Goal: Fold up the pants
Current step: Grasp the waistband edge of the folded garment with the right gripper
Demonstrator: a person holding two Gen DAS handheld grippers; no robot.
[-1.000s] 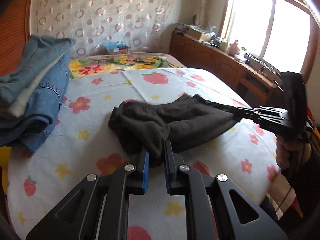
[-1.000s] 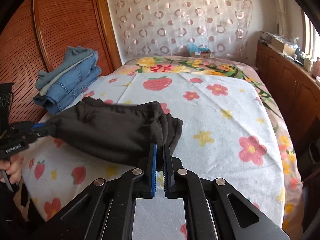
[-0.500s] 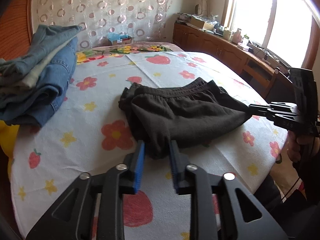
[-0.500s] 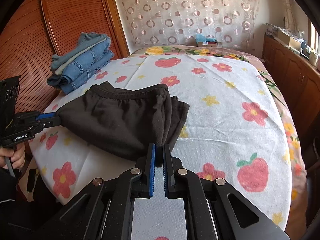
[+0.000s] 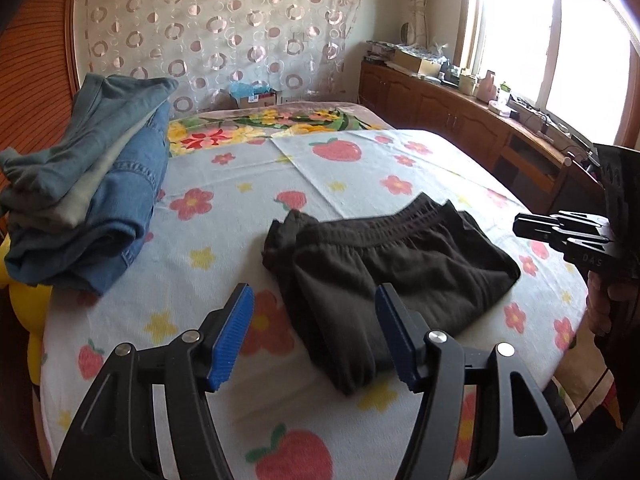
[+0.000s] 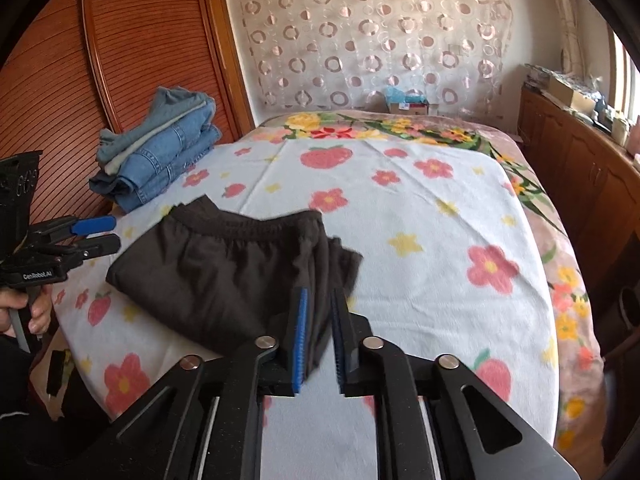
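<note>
Both grippers now released, left gripper [image 5: 314, 334] wide, soft dark pants [image 5: 392, 264] folded flat

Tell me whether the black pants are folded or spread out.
Folded. The pants lie on the bed as a compact layered bundle, waistband along the far edge, with stacked fabric edges showing at one end.
</note>
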